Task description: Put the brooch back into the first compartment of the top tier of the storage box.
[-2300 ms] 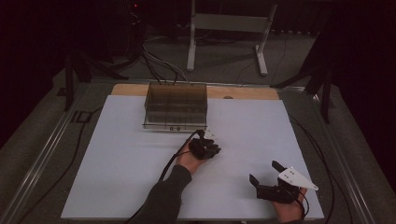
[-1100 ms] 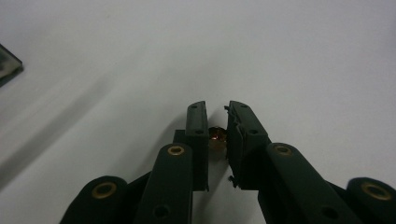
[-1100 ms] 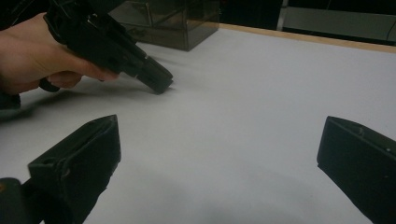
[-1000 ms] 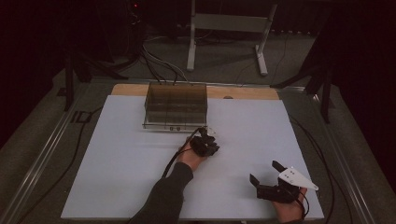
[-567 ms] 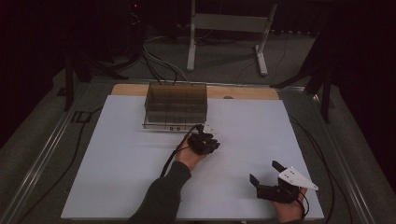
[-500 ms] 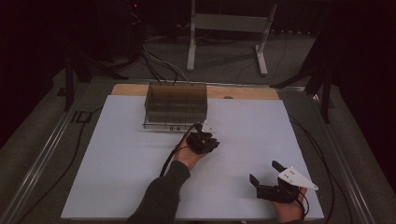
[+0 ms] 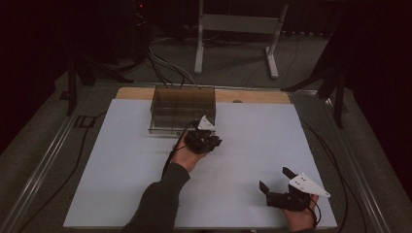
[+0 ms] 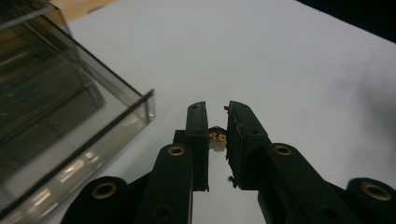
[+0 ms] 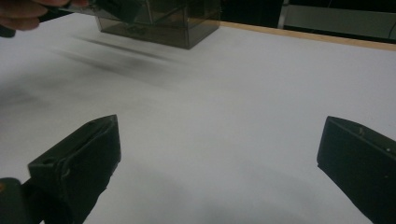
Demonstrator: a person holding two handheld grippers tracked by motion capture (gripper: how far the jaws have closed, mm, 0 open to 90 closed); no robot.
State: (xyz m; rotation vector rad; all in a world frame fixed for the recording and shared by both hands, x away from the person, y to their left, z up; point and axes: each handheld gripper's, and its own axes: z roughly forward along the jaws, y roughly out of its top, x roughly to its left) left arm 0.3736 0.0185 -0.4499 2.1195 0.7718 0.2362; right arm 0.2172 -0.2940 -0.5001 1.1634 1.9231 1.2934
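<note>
Compared with the high view a second earlier, the left gripper (image 7: 203, 138) had moved up and toward the smoked transparent box (image 7: 182, 109), and now sat just off the box's near right corner; the right gripper (image 7: 277, 187) had kept its place near the front right of the white table surface (image 7: 121, 174). In the left gripper view, the left gripper (image 8: 217, 135) had its jaws drawn nearly together, pinching a small object (image 8: 216, 136) with a golden-brown top and a pale underside; its exact nature could not be told. The object was held clear of the table surface (image 8: 280, 56), with the box (image 8: 70, 126) to the left of the jaws and not touching them. The box stood upright near the table's far edge, open at the top, with internal dividers visible through its tinted walls; whether any compartment held anything could not be told. In the right gripper view, the right gripper (image 9: 217, 158) had its jaws spread wide with nothing between them, above the bare table surface (image 9: 224, 93), and the box (image 9: 159, 23) lay well beyond.
</note>
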